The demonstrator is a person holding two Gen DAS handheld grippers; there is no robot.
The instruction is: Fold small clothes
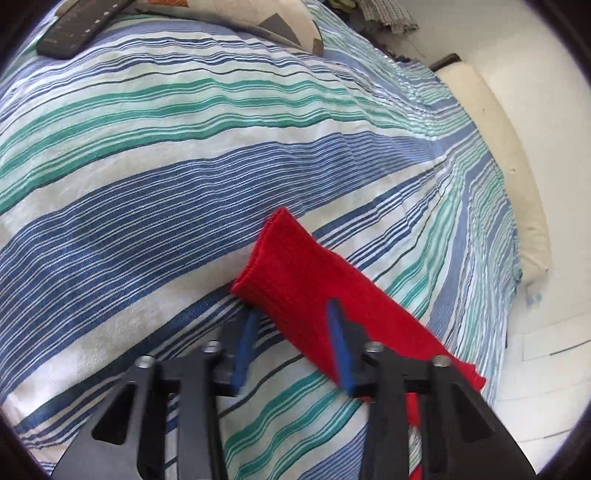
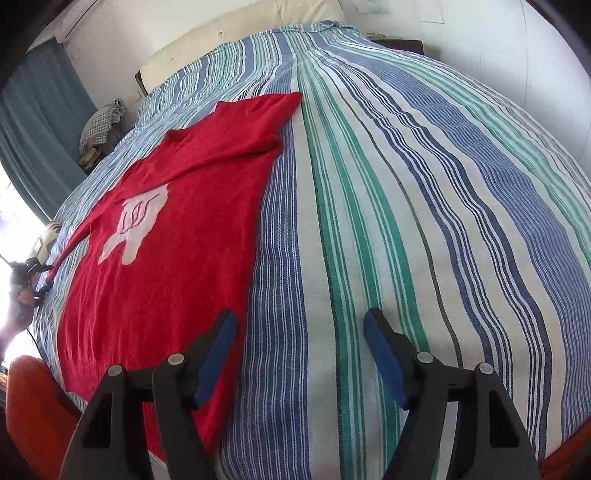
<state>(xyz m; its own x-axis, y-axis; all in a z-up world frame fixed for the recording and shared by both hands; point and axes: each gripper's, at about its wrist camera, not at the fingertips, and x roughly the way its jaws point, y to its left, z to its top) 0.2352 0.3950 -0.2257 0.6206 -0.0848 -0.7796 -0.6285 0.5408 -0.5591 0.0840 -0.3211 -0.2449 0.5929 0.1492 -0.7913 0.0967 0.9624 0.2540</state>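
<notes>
A small red knit sweater point(image 2: 155, 266) with a white motif on its front lies flat on the striped bedspread point(image 2: 406, 206); one sleeve is folded in near the collar. In the left wrist view only a red sleeve point(image 1: 295, 280) shows, lying diagonally on the bedspread point(image 1: 184, 177). My left gripper point(image 1: 293, 315) is open just above that sleeve, its fingertips point(image 1: 334, 314) either side of the cuff end. My right gripper point(image 2: 299, 325) is open and empty, over the sweater's right side edge near the hem.
A dark remote-like object point(image 1: 77, 29) and a pillow point(image 1: 288, 26) lie at the far end of the bed. A cream mattress edge point(image 1: 509, 177) and white floor are to the right. An orange-red cushion point(image 2: 33, 410) sits low on the left; crumpled cloth point(image 2: 103, 125) by the curtain.
</notes>
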